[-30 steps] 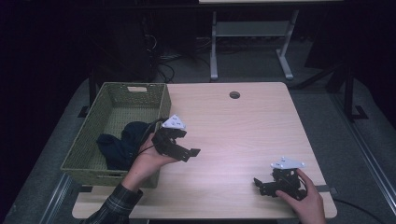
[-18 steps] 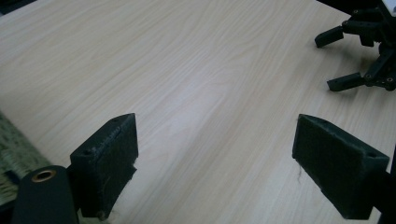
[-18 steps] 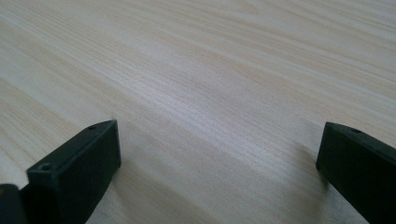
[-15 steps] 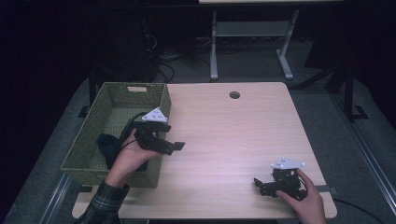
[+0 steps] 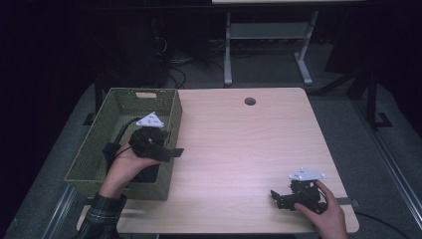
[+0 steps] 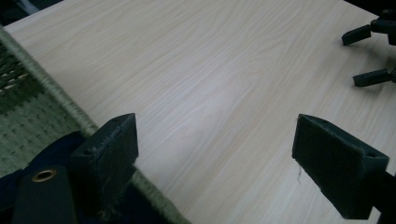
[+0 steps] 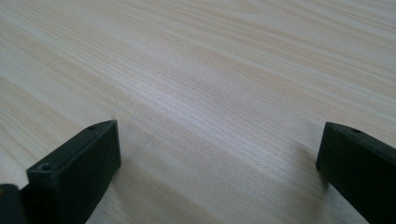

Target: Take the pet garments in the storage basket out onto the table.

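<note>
1. High view: the left gripper [image 5: 171, 152] is held over the right wall of the green woven basket [image 5: 89, 157], which sits on the tabletop's [image 5: 239, 149] left edge; the hand [image 5: 124, 167] and plaid sleeve reach up from the near-left corner. The dark cloth [image 5: 110, 149] lies inside the basket, just beneath that hand. The right gripper [image 5: 276, 198] rests near the near-right corner, jaws pointing left. Between the two grippers the tabletop is bare and open up to the cable hole [image 5: 250, 101] near the far edge. Since a second ago the left gripper has pulled back leftward from over the tabletop to the basket; the right one has stayed put.

2. Left gripper view: the jaws stand wide apart, gripping nothing, straddling the basket's rim [image 6: 70, 105]; dark cloth [image 6: 28, 172] lies beside the left jaw. The other gripper [image 6: 369, 56] shows far off.

3. Right gripper view: the jaws stand wide apart, low over bare wood [image 7: 210, 84], gripping nothing.
</note>
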